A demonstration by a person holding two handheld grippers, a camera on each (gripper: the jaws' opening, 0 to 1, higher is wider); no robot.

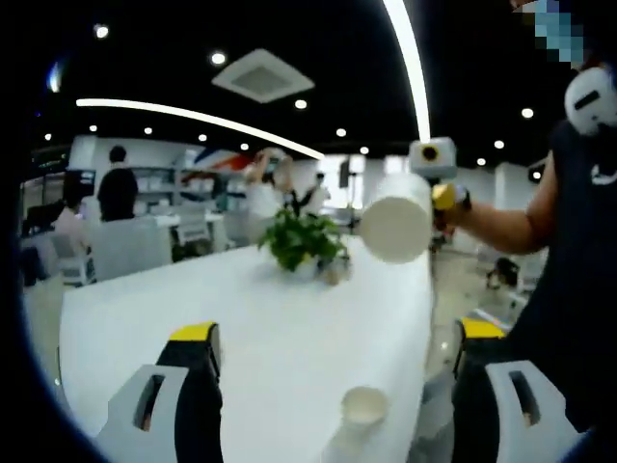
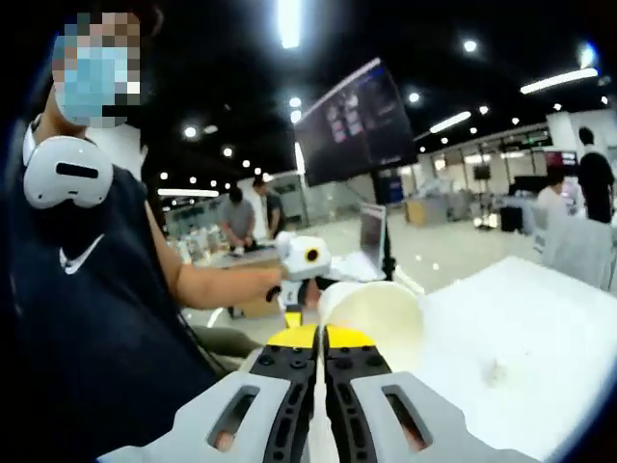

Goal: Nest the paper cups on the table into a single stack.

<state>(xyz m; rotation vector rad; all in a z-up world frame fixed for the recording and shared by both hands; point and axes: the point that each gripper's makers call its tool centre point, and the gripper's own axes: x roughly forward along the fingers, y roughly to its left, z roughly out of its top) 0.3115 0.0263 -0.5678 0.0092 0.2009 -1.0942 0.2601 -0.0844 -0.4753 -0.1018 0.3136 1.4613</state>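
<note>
Right gripper view — right claw [image 2: 320, 340] clenched, apparently on white paper cup [image 2: 376, 318] rim; left claw [image 1: 337, 338] released.

Open left tongs [image 1: 337, 352] hover above a cup [image 1: 364, 406] on the table [image 1: 289, 318].

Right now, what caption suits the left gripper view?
Right claw holds a paper cup aloft over the white table; another cup waits below.

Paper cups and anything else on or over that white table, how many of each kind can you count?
Paper cups: 2, one held in the air by the right gripper, one standing on the table
Potted plants: 1
Total: 3
</note>
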